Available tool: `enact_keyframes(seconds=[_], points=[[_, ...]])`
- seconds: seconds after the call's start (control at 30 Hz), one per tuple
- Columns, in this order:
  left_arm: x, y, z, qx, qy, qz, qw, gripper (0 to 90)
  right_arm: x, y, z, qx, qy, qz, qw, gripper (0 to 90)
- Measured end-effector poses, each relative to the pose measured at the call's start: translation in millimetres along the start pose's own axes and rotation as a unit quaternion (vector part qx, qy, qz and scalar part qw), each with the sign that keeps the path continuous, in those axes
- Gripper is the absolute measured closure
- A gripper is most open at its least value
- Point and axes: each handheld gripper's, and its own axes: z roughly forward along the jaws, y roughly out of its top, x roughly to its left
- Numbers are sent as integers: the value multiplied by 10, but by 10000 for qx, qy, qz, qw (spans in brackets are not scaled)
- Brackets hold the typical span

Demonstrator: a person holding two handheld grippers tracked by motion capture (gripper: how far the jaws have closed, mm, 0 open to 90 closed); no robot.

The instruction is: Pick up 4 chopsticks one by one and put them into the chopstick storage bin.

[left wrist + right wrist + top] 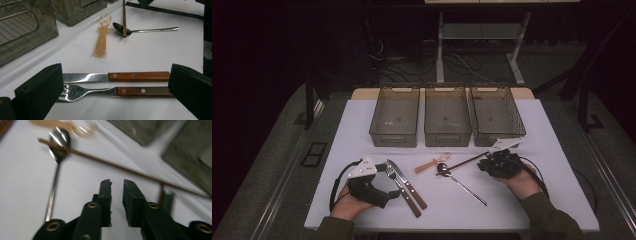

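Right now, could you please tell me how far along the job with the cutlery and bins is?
Nothing looks done: all three bins are empty. In hand: the right gripper, jaws close together with nothing between them, is by the chopstick; the open left gripper faces the knife and fork. Left: those, plus the metal spoon and orange plastic spoon, all on the table.

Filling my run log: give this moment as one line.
left gripper: open astride fork, knife | right gripper: fingers barely apart, empty, by chopstick

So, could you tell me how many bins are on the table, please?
3, in a row along the table's far edge: left bin, middle bin, right bin. None seems hidden.
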Motion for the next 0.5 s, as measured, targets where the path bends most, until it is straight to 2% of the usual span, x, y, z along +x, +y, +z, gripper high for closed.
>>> enact_keyframes(seconds=[0.17, 0.27, 0.5], points=[[3, -2, -2, -14, 8, -1, 10000, 0, 133, 241, 210, -125, 313, -148, 9993, 887], [6, -5, -3, -28, 3, -3, 10000, 0, 201, 342, 346, -111, 368, -284, 9989, 897], [7, -6, -8, -37, 3, -17, 10000, 0, 277, 489, 547, -154, 463, -349, 9982, 899]])
